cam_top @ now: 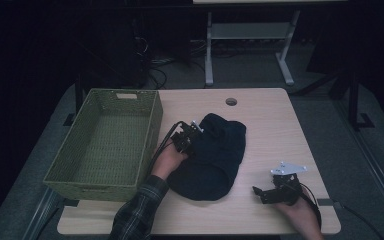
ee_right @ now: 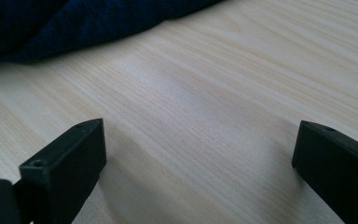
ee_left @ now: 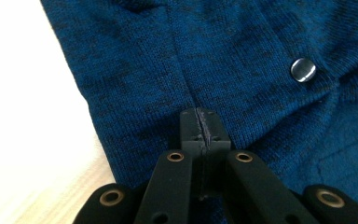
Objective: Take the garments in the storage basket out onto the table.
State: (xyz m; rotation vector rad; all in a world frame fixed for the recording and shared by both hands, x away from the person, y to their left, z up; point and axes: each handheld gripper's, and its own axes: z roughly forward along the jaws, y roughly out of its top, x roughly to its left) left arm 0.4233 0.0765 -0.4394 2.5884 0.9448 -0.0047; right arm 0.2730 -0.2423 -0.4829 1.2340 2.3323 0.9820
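A dark blue knitted garment (cam_top: 215, 160) lies crumpled on the middle of the wooden table (cam_top: 275, 130). My left gripper (cam_top: 196, 134) rests on its upper left part, just right of the basket. In the left gripper view the jaws (ee_left: 200, 116) are pressed together on a thin fold of the blue knit (ee_left: 242, 56), near a seam, and a shiny dark button (ee_left: 303, 70) lies to the upper right. My right gripper (cam_top: 257, 192) sits low on the table at the front right, apart from the garment. Its jaws (ee_right: 196, 154) stand wide open over bare wood, with the garment's edge (ee_right: 51, 23) beyond them.
A green woven basket (cam_top: 152, 130) with nothing inside stands on the table's left side, close to my left hand. A round cable hole (cam_top: 231, 101) sits near the far edge. Bare tabletop (cam_top: 280, 145) lies right of the garment. Desk legs and cables stand on the floor behind.
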